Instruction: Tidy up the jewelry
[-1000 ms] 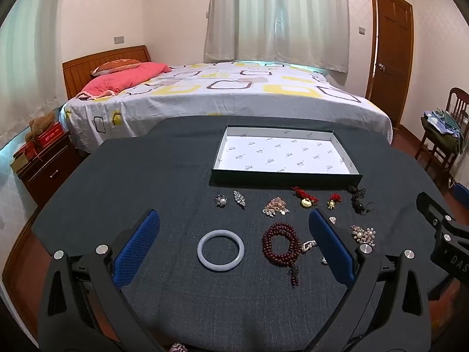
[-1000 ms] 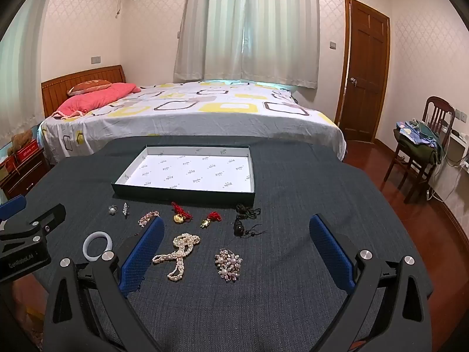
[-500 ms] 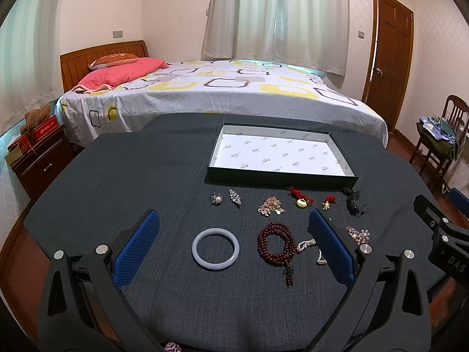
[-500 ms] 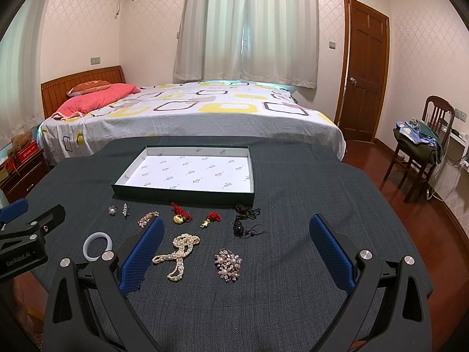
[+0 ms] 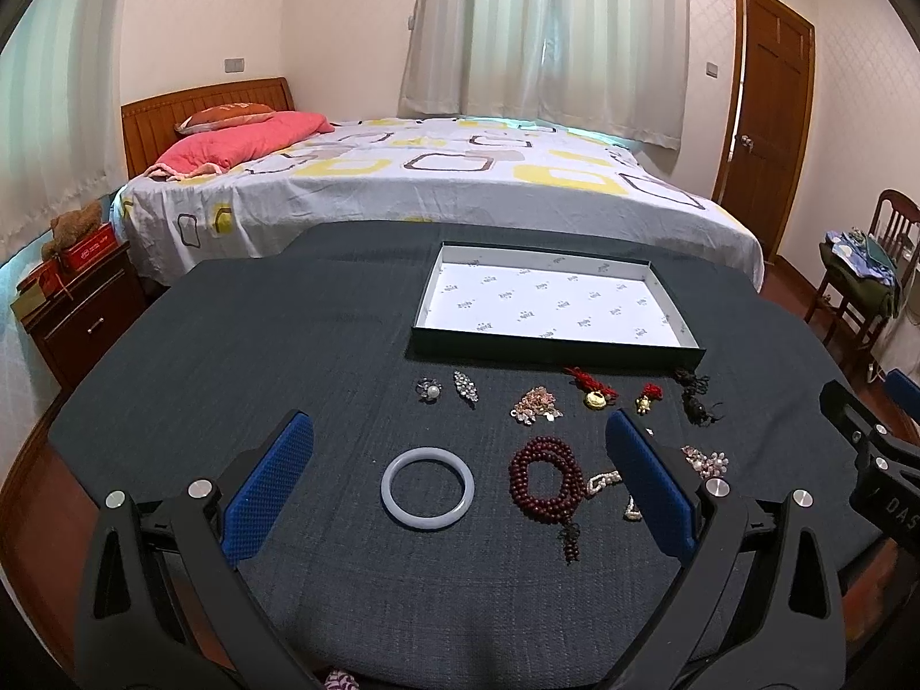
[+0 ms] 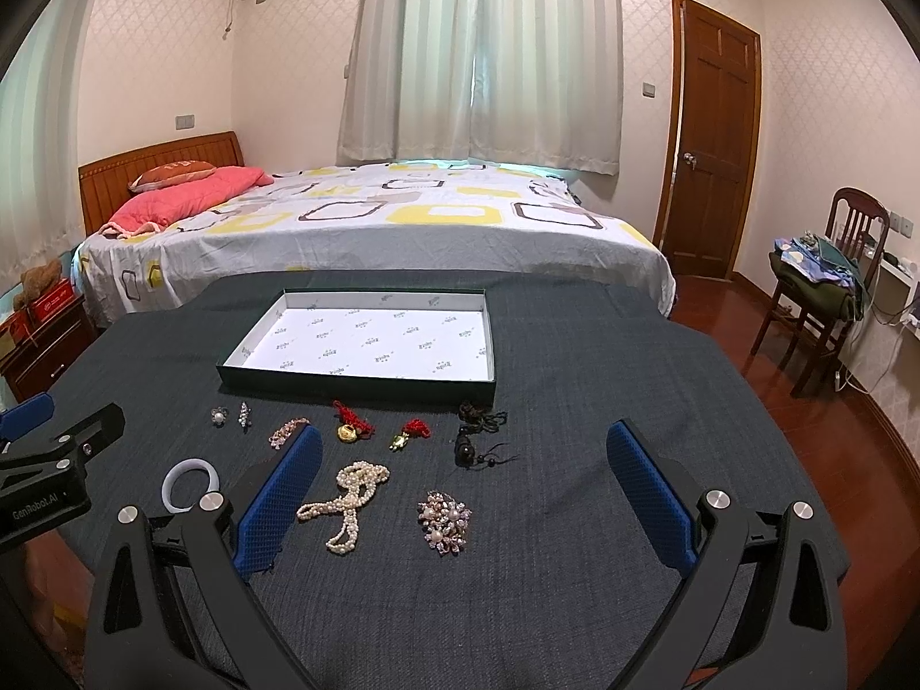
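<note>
A shallow dark tray with white lining [image 5: 552, 349] [image 6: 356, 382] sits mid-table on the dark cloth. In front of it lie several jewelry pieces: a white jade bangle [image 5: 428, 487] [image 6: 190, 482], a dark red bead bracelet [image 5: 545, 480], a pearl necklace [image 6: 347, 503], a pearl brooch [image 6: 444, 520], gold charms with red cords [image 5: 592, 392] [image 6: 351, 426], a black cord pendant [image 5: 697, 399] [image 6: 477, 431], and small brooches [image 5: 447, 388] [image 6: 230, 416]. My left gripper [image 5: 457, 483] is open and empty above the bangle. My right gripper [image 6: 460, 489] is open and empty above the brooch.
The round table [image 5: 259, 345] is edged by a bed [image 5: 431, 184] behind it. A nightstand [image 5: 75, 305] stands at the left. A chair with clothes [image 6: 822, 282] and a door [image 6: 713, 138] are at the right.
The left gripper has tilted slightly, so the table items sit a little lower and left in its view. The right gripper has barely moved. Both stay open.
</note>
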Demonstrator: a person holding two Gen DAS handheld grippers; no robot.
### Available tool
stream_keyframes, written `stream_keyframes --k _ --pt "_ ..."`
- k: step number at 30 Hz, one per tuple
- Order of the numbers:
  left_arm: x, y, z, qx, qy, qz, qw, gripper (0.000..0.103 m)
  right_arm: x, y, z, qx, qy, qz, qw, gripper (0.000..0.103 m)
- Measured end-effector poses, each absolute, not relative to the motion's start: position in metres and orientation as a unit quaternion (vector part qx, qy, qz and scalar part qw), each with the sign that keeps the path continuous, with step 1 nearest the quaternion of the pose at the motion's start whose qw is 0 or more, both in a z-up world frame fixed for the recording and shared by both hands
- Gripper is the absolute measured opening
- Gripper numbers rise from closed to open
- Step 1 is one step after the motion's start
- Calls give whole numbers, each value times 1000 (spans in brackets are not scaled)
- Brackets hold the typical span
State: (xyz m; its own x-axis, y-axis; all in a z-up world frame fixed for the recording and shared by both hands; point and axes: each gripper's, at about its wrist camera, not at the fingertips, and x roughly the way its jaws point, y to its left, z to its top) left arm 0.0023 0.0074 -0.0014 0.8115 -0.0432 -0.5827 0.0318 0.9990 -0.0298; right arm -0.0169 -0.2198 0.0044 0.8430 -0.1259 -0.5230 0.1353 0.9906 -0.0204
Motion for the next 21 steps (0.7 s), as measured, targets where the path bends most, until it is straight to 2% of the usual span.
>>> stream_keyframes --k 21 --pt "2 10 0 -3 305 -15 952 99 -16 -218 5 9 271 -68 960 96"
